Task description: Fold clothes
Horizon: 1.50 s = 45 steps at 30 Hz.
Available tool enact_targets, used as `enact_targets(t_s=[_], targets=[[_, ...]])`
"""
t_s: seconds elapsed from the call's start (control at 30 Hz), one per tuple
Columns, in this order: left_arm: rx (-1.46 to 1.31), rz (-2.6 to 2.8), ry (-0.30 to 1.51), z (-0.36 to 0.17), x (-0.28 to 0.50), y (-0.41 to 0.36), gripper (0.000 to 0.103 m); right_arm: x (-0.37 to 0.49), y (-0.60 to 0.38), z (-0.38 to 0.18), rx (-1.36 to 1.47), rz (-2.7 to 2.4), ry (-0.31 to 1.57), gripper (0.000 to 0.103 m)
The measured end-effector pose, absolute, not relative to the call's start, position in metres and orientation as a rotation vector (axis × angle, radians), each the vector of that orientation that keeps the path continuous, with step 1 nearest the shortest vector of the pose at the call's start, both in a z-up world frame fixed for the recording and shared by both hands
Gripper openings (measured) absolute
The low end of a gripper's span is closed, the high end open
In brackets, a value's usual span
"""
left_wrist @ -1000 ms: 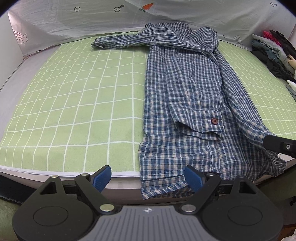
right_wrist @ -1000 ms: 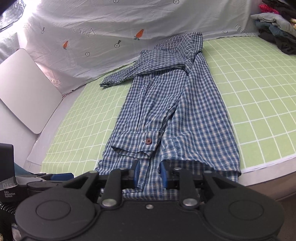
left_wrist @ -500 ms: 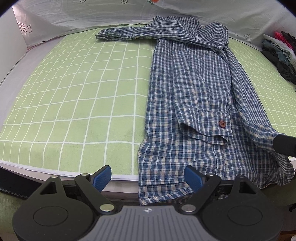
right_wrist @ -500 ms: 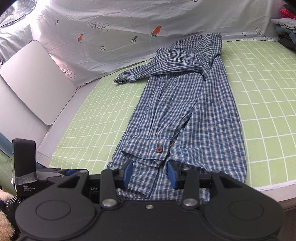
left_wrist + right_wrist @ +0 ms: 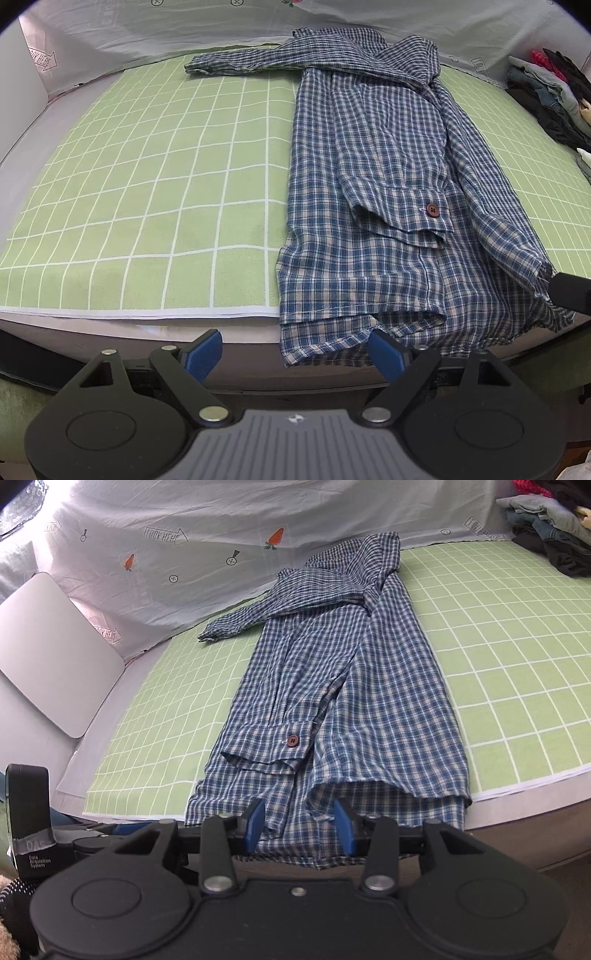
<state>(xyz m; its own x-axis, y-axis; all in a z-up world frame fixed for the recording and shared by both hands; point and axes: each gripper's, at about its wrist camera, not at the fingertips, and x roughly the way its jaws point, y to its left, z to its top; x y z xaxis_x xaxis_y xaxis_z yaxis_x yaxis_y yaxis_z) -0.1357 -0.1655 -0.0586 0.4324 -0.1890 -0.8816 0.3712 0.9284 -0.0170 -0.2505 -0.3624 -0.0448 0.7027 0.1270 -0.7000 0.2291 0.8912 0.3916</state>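
Note:
A blue plaid shirt (image 5: 373,177) lies lengthwise on the green grid mat (image 5: 147,184), folded narrow, one sleeve stretched left at the far end and a buttoned cuff (image 5: 430,210) on top. Its hem hangs over the near table edge. My left gripper (image 5: 295,354) is open and empty just in front of the hem's left corner. My right gripper (image 5: 299,827) is open, its jaws on either side of the hem of the shirt (image 5: 347,686), not clamping it. The right gripper's tip also shows at the right edge of the left wrist view (image 5: 569,295), touching the cloth.
A pile of other clothes (image 5: 554,92) sits at the far right of the table, also in the right wrist view (image 5: 554,528). A white printed sheet (image 5: 184,535) hangs behind the mat. A grey board (image 5: 48,653) leans at the left.
The right gripper's jaws have opened from shut on the hem to wide apart. Both grippers moved slightly forward toward the table edge. The shirt's raised right corner has settled lower.

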Motion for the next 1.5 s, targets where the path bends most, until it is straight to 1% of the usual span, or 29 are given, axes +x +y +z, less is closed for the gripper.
enact_targets(t_s=[0.1, 0.13, 0.17, 0.2, 0.23, 0.27, 0.33, 0.5, 0.7, 0.73, 0.8, 0.87, 0.93, 1.23, 1.5], targets=[[0.192, -0.370, 1.057, -0.056, -0.139, -0.167, 0.087, -0.262, -0.358, -0.036, 0.454, -0.083, 0.743, 0.040], [0.192, -0.375, 1.053, -0.054, -0.139, -0.168, 0.087, -0.266, -0.358, -0.032, 0.442, -0.094, 0.722, 0.036], [0.192, -0.380, 1.048, -0.053, -0.139, -0.169, 0.087, -0.268, -0.358, -0.030, 0.431, -0.105, 0.705, 0.028], [0.192, -0.384, 1.042, -0.052, -0.140, -0.171, 0.087, -0.269, -0.360, -0.029, 0.421, -0.117, 0.699, 0.024], [0.193, -0.385, 1.037, -0.050, -0.139, -0.173, 0.087, -0.268, -0.362, -0.028, 0.411, -0.130, 0.696, 0.018], [0.194, -0.387, 1.031, -0.049, -0.139, -0.175, 0.087, -0.266, -0.365, -0.030, 0.401, -0.145, 0.703, 0.016], [0.195, -0.385, 1.020, -0.045, -0.137, -0.178, 0.087, -0.260, -0.371, -0.036, 0.384, -0.167, 0.729, 0.015], [0.186, -0.339, 1.003, -0.039, -0.124, -0.186, 0.087, -0.234, -0.390, -0.058, 0.350, -0.168, 0.817, 0.015], [0.156, -0.235, 0.999, -0.034, -0.096, -0.199, 0.087, -0.196, -0.420, -0.083, 0.366, -0.104, 0.982, 0.017], [0.150, -0.217, 0.995, -0.032, -0.090, -0.201, 0.087, -0.190, -0.425, -0.087, 0.370, -0.094, 1.008, 0.018], [0.128, -0.177, 0.989, -0.029, -0.078, -0.205, 0.087, -0.183, -0.435, -0.077, 0.383, -0.062, 0.982, 0.026], [0.101, -0.142, 0.982, -0.027, -0.065, -0.207, 0.087, -0.173, -0.448, -0.060, 0.399, -0.033, 0.912, 0.036], [0.074, -0.114, 0.970, -0.027, -0.052, -0.208, 0.087, -0.161, -0.460, -0.048, 0.382, -0.031, 0.858, 0.039], [0.024, -0.057, 0.953, -0.021, 0.008, -0.201, 0.087, -0.080, -0.503, -0.038, 0.310, -0.118, 0.768, 0.037], [-0.028, -0.044, 0.940, -0.024, 0.116, -0.191, 0.087, 0.014, -0.515, -0.032, 0.192, -0.203, 0.726, 0.037]])
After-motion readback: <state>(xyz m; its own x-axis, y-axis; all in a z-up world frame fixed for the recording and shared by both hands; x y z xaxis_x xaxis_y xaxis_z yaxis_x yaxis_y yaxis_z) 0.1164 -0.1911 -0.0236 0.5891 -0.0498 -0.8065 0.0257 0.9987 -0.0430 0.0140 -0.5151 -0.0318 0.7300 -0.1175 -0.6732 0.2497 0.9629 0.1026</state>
